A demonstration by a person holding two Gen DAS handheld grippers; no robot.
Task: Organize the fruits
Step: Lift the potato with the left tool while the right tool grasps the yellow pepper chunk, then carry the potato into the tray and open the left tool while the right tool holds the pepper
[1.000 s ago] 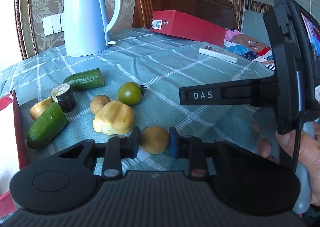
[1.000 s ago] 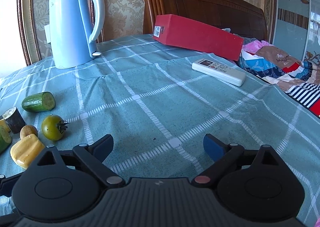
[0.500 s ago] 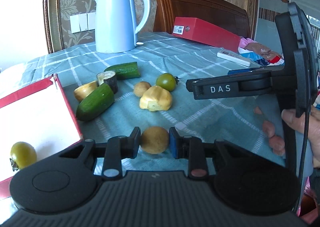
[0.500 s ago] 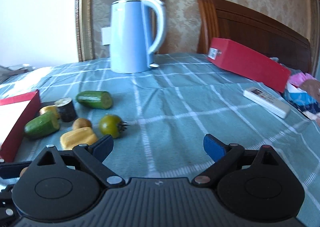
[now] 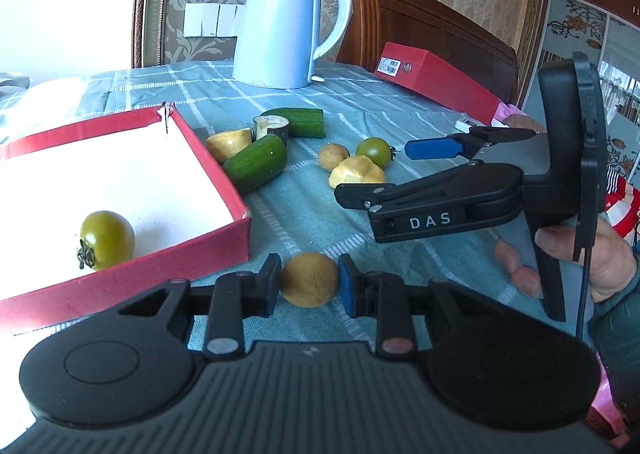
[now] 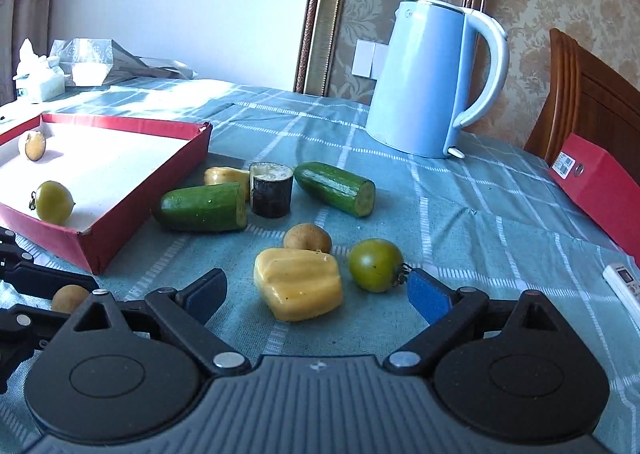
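My left gripper [image 5: 309, 281] is shut on a small round tan fruit [image 5: 309, 279], held above the cloth just right of the red tray [image 5: 208, 242]. The tray holds a green tomato [image 5: 107, 240]; in the right wrist view a dark-spotted fruit [image 6: 33, 145] lies at the tray's far end. My right gripper [image 6: 316, 288] is open and empty, low over the cloth. A yellow pepper piece [image 6: 299, 282] lies between its fingers, with a green tomato [image 6: 375, 264] by the right fingertip. A second tan fruit [image 6: 307, 238] lies just behind.
Two cucumber halves [image 6: 202, 207] [image 6: 335, 188], a dark eggplant slice [image 6: 272, 189] and another yellow piece [image 6: 224, 176] lie beside the tray. A blue kettle [image 6: 430, 78], a red box [image 6: 600, 182], a remote [image 6: 622, 282] and a chair back [image 6: 588, 94] stand behind.
My left gripper carried the tan fruit left toward the red tray. My right gripper swung left and came down around the yellow pepper piece, still open.
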